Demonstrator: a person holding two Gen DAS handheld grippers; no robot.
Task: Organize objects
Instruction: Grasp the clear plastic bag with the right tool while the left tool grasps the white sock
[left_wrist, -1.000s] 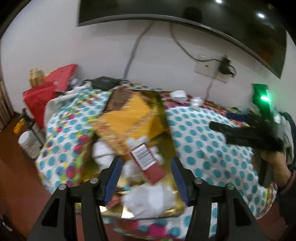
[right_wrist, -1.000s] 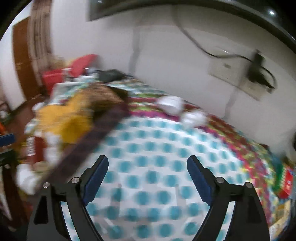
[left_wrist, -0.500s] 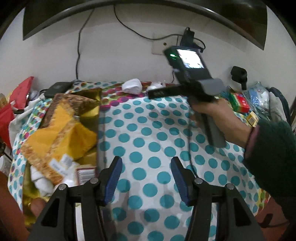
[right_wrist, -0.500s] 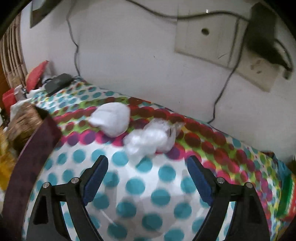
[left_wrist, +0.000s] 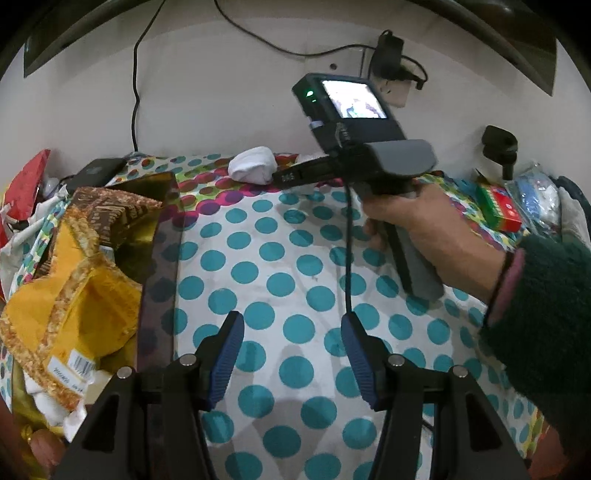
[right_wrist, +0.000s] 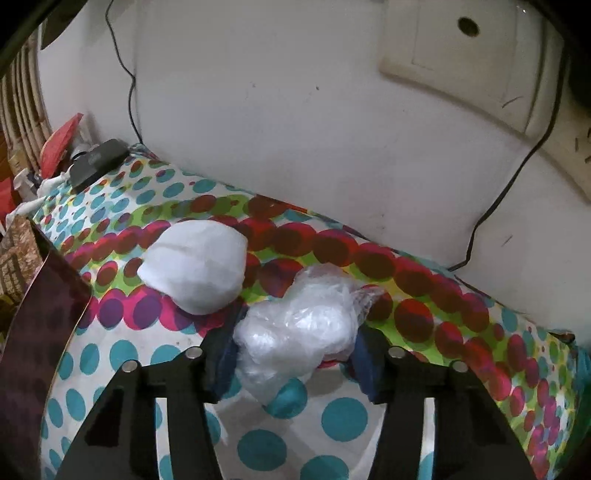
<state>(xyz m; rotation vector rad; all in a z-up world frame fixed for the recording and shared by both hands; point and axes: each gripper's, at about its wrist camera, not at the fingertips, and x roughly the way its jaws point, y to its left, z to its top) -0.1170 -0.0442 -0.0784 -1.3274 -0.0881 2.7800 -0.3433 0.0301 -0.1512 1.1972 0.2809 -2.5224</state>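
Observation:
A crumpled clear plastic bag (right_wrist: 299, 325) lies on the polka-dot cloth near the wall. My right gripper (right_wrist: 295, 354) is open with one finger on each side of the bag. A white cloth bundle (right_wrist: 199, 266) lies just left of it, and it also shows in the left wrist view (left_wrist: 253, 168). My left gripper (left_wrist: 291, 354) is open and empty above the cloth. The right gripper's body (left_wrist: 369, 147) shows in the left wrist view, reaching toward the wall. A gold box (left_wrist: 159, 229) at the left holds a yellow packet (left_wrist: 74, 314).
The wall stands right behind the bag, with a socket plate (right_wrist: 461, 55) and a black cable (right_wrist: 509, 177). A black device (right_wrist: 96, 162) lies at the far left corner. A red-green box (left_wrist: 498, 206) and bags sit at the right edge of the table.
My right gripper has moved forward to the wall, and the plastic bag now sits between its fingers. My left gripper swung right, from over the gold box to the cloth.

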